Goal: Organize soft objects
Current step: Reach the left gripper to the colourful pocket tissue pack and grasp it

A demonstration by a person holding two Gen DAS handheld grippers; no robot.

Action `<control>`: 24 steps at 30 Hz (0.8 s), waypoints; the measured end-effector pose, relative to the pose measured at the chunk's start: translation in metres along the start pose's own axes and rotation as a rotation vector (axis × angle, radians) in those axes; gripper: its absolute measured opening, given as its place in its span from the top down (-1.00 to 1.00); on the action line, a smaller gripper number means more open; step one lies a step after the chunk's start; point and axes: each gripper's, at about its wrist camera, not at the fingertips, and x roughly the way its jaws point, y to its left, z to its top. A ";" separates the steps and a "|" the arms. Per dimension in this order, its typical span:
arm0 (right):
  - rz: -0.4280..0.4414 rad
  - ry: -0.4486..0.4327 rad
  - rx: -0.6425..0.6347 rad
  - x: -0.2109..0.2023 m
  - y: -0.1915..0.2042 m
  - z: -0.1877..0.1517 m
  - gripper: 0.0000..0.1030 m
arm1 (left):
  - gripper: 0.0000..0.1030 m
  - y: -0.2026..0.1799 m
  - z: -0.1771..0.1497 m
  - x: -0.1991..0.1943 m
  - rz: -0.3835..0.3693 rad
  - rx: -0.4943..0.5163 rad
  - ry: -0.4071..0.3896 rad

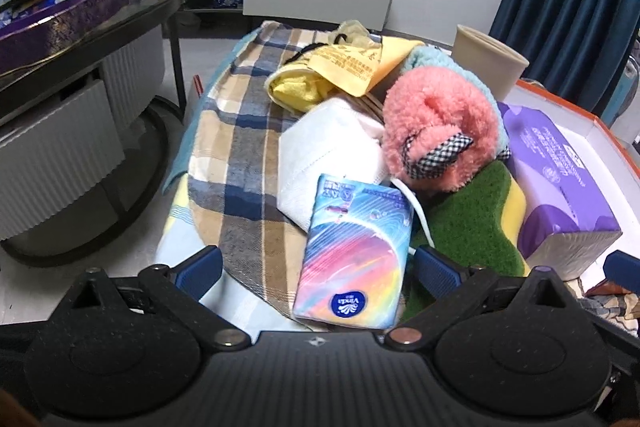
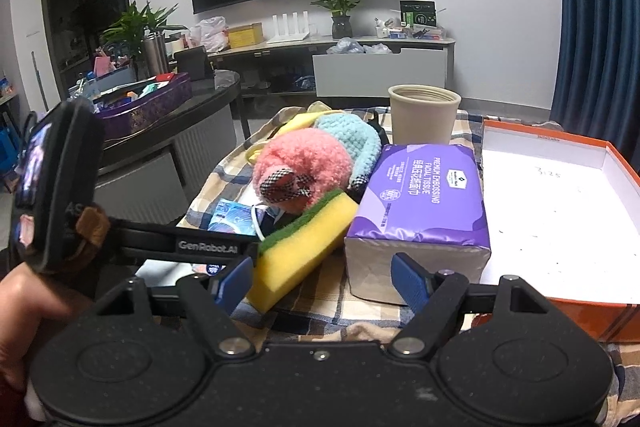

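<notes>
A pile of soft things lies on a plaid cloth (image 1: pixel 244 131). My left gripper (image 1: pixel 318 269) is open, its blue pads either side of a rainbow tissue pack (image 1: pixel 354 259). Behind it lie a white face mask (image 1: pixel 328 163), a pink fluffy slipper (image 1: pixel 436 131), a light blue one (image 2: pixel 348 135), a yellow cloth (image 1: pixel 296 89) and a green-and-yellow sponge (image 2: pixel 304 239). My right gripper (image 2: pixel 324 281) is open, just in front of the sponge and a purple facial tissue pack (image 2: pixel 420 203). An open orange box (image 2: pixel 560 211) with a white inside stands at the right.
A beige cup (image 2: pixel 424 115) stands behind the purple pack. A dark oval coffee table (image 1: pixel 92 39) with a purple tin (image 1: pixel 64 23) stands at the left. A TV cabinet (image 2: pixel 360 63) with plants lines the far wall. The left gripper's body (image 2: pixel 56 187) shows in the right wrist view.
</notes>
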 end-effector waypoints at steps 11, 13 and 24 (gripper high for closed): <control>-0.014 -0.036 -0.028 -0.004 -0.001 0.006 -0.75 | -0.44 0.002 0.000 0.010 -0.061 0.002 -0.014; -0.004 -0.036 -0.046 -0.002 0.000 0.010 -0.75 | -0.16 0.002 0.000 0.009 -0.101 0.008 -0.023; 0.032 -0.021 -0.105 0.016 -0.001 0.035 -0.75 | -0.08 0.008 -0.002 0.004 -0.093 0.008 -0.046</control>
